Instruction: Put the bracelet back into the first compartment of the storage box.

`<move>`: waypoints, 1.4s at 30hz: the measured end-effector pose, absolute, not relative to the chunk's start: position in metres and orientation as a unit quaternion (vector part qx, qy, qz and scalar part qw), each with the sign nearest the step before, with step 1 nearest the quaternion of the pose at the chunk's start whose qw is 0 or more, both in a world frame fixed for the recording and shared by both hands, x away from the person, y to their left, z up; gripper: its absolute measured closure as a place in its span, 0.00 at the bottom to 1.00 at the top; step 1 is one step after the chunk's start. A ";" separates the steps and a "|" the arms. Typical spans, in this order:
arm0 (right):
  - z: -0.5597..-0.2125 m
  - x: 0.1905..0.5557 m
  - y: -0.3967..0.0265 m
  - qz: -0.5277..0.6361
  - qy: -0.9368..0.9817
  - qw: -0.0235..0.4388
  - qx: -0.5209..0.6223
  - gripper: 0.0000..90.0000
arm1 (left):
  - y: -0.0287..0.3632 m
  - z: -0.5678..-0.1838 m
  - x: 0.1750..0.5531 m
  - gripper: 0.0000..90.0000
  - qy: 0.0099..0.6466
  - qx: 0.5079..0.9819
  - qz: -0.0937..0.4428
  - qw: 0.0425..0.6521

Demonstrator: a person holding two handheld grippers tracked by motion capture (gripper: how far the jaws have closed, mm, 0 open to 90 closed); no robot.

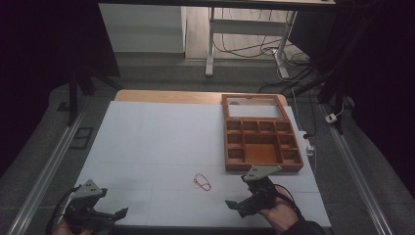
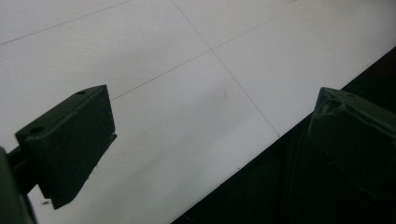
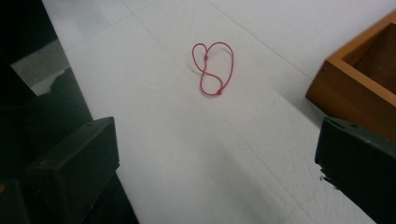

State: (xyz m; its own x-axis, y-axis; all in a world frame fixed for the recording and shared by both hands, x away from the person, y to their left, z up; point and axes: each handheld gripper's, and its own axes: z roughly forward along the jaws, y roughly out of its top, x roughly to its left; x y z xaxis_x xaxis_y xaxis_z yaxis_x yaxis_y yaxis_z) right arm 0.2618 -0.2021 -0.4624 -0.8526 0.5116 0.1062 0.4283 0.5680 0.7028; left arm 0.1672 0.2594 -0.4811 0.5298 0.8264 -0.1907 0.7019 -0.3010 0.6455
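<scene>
A thin red cord loop (image 1: pixel 201 181) lies twisted on the white table sheet (image 1: pixel 161 142), near the front middle; in the right gripper view the red cord loop (image 3: pixel 215 67) sits ahead of the jaws. My right gripper (image 1: pixel 240 201) hovers at the front right, open and empty, just right of the loop; its jaws stand wide apart (image 3: pixel 219 172). My left gripper (image 1: pixel 117 214) is at the front left corner, open with nothing between its jaws (image 2: pixel 210 149), over the table's front edge.
A wooden compartment tray (image 1: pixel 261 139) with several sections and a hinged frame lid stands at the back right; its corner (image 3: pixel 359 79) shows beside my right jaw. Desk legs and cables are beyond the table.
</scene>
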 end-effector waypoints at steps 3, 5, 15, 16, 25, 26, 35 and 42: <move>-0.466 0.263 -0.194 0.377 0.888 0.057 0.258 0.00 | 0.260 -0.481 0.167 0.01 0.477 0.801 0.088 0.351; -0.467 0.263 -0.188 0.372 0.890 0.055 0.258 0.00 | 0.260 -0.481 0.167 0.01 0.477 0.801 0.087 0.350; -0.481 0.270 -0.162 0.344 0.906 0.054 0.242 0.00 | 0.259 -0.482 0.168 0.01 0.478 0.801 0.086 0.350; -0.482 0.271 -0.159 0.341 0.908 0.055 0.240 0.00 | 0.259 -0.482 0.168 0.01 0.478 0.801 0.086 0.350; -0.492 0.278 -0.136 0.323 0.918 0.053 0.222 0.00 | 0.259 -0.482 0.168 0.01 0.476 0.803 0.084 0.348; -0.493 0.279 -0.133 0.322 0.920 0.051 0.220 0.00 | 0.259 -0.482 0.168 0.01 0.476 0.803 0.084 0.348; -0.505 0.289 -0.117 0.302 0.933 0.043 0.193 0.25 | 0.258 -0.482 0.168 0.01 0.473 0.806 0.086 0.344; -0.510 0.296 -0.110 0.282 0.943 0.047 0.171 0.53 | 0.257 -0.482 0.168 0.01 0.472 0.809 0.087 0.340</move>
State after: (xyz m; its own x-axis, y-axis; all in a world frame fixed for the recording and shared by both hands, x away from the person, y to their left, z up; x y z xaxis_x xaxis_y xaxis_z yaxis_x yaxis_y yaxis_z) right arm 0.2959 -0.1099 -0.5103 -0.9370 0.3493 0.0087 0.2968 0.7824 0.5475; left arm 0.1680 0.2573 -0.4817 0.5397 0.8226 -0.1793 0.7037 -0.3239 0.6324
